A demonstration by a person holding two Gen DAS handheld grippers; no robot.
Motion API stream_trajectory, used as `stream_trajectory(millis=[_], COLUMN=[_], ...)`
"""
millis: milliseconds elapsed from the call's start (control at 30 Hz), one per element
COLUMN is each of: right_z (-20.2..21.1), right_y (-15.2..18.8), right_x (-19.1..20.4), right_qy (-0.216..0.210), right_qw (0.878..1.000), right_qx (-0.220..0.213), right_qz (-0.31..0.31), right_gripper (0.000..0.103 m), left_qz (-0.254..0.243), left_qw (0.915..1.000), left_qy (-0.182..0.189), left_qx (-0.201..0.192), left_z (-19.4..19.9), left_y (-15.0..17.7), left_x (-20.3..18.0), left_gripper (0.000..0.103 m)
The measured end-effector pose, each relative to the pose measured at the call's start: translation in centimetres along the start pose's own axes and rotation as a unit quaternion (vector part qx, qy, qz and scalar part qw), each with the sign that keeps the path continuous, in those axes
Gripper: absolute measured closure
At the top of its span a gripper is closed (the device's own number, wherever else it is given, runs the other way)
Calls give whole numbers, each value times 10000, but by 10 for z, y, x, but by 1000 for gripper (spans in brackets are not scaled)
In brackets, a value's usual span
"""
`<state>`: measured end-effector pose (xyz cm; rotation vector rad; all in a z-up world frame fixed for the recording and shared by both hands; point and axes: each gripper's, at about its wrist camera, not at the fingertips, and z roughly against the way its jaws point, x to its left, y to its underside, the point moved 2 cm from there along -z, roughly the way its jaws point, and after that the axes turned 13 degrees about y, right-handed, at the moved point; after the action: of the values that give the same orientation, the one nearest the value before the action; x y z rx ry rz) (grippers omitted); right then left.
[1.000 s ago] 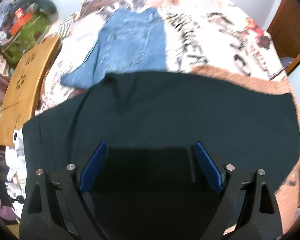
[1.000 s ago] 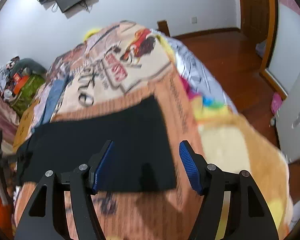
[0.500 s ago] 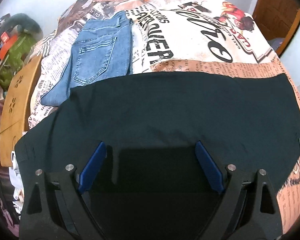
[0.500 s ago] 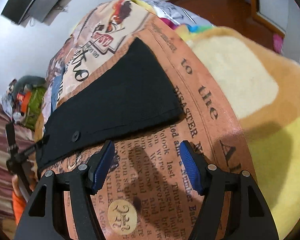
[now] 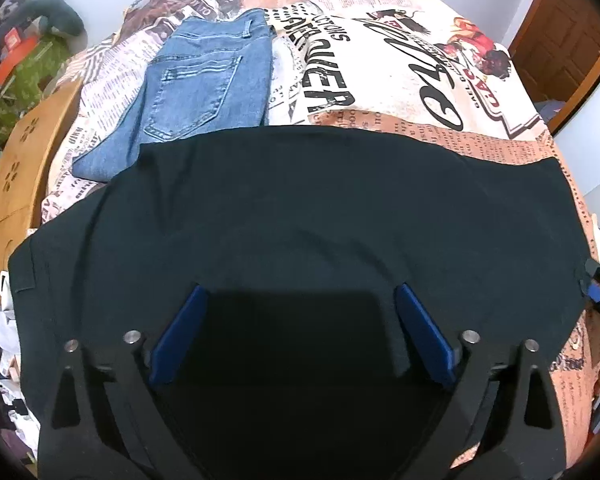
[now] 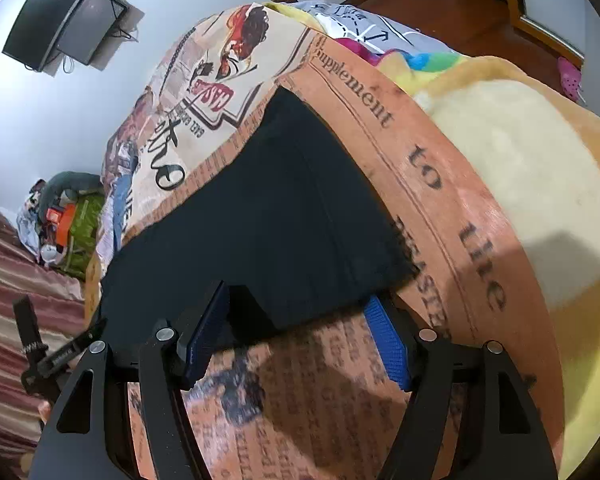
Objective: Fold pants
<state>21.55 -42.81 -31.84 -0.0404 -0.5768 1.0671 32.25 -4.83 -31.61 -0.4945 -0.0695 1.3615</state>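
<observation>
From my left camera, the black pants (image 5: 320, 208) lie flat across the bed (image 5: 420, 92), beside folded blue jeans (image 5: 204, 92). My left gripper (image 5: 300, 332) is opening wide over them, holding nothing

From my right camera, my right gripper (image 6: 296, 340) is spread around the soft, floppy hem edge; I'd pinch there

Black pants (image 5: 300, 220), blue denim jeans (image 5: 204, 84), newspaper-print bedspread (image 5: 380, 80) in cream and orange.
</observation>
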Motion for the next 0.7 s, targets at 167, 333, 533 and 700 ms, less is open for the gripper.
stream_trajectory(millis=[167,333,533,700], right_z=[-5,-4,13,36], right_y=[-8,-16,-22,-26], right_x=[3,6,20,38], right_qy=[-7,95,220,204], right_qw=[10000,9997,9966,9921], right_qx=[-82,-212,-594,-949], right_qz=[-24,61,527,795], right_gripper=[48,81,89,93], left_qz=[-32,-9,-48,-85], left_qw=[10000,10000,10000,9999], left_qy=[-22,-1,26,15], left_qx=[-11,-3,52,52], left_z=[0,0,6,18], left_y=[-1,-1,0,4], left_x=[-1,1,-1,1], left_gripper=[5,5,5,5])
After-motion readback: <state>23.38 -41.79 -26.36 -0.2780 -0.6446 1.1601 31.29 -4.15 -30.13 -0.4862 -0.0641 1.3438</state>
